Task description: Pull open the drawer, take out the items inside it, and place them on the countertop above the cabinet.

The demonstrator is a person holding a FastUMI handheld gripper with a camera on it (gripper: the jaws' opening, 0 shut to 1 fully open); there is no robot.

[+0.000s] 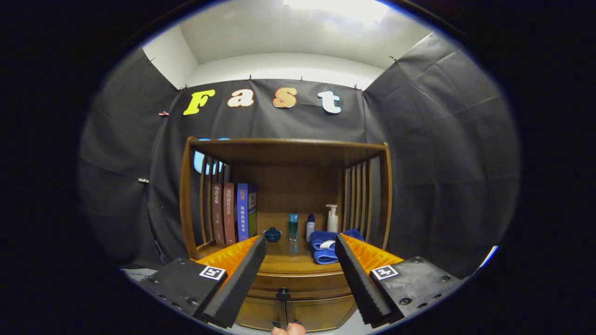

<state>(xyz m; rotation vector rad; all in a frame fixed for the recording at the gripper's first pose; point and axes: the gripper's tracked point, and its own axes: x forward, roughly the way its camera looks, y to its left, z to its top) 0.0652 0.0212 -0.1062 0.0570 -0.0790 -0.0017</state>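
1. Looking at where we are: pretty much at the start, we reckon. The drawer [298,282] is closed, its front flush under the surface [288,263] of the cabinet [284,218], so nothing has been pulled out yet.

2. Our gripper [300,265] is released, fingers spread wide apart with nothing between them. The drawer sits just ahead of the fingers and a bit lower, and its small dark knob [283,294] falls roughly midway in the gap.

3. What's left is basically everything: get onto that knob, pull the drawer open, lift out whatever is inside (can't see any of it from here) and set it on the surface above.

4. Below the drawer there are two cabinet doors [291,316] with their own little handles, so we'd want to be careful to grab the right knob.

5. The surface is already a bit busy. At the back left stand some books [234,213], then a small dark blue lidded pot [272,234], a teal bottle [293,227], a small white bottle [310,227] and a pump bottle [332,217]. A folded blue towel [324,246] lies toward the right finger. The free spot looks like the front middle.

6. Room-wise: slatted wooden sides and a wooden top shelf [288,149] over the surface, black cloth walls all round, white ceiling with a bright light. A fingertip or two [288,330] pokes in right below the doors.
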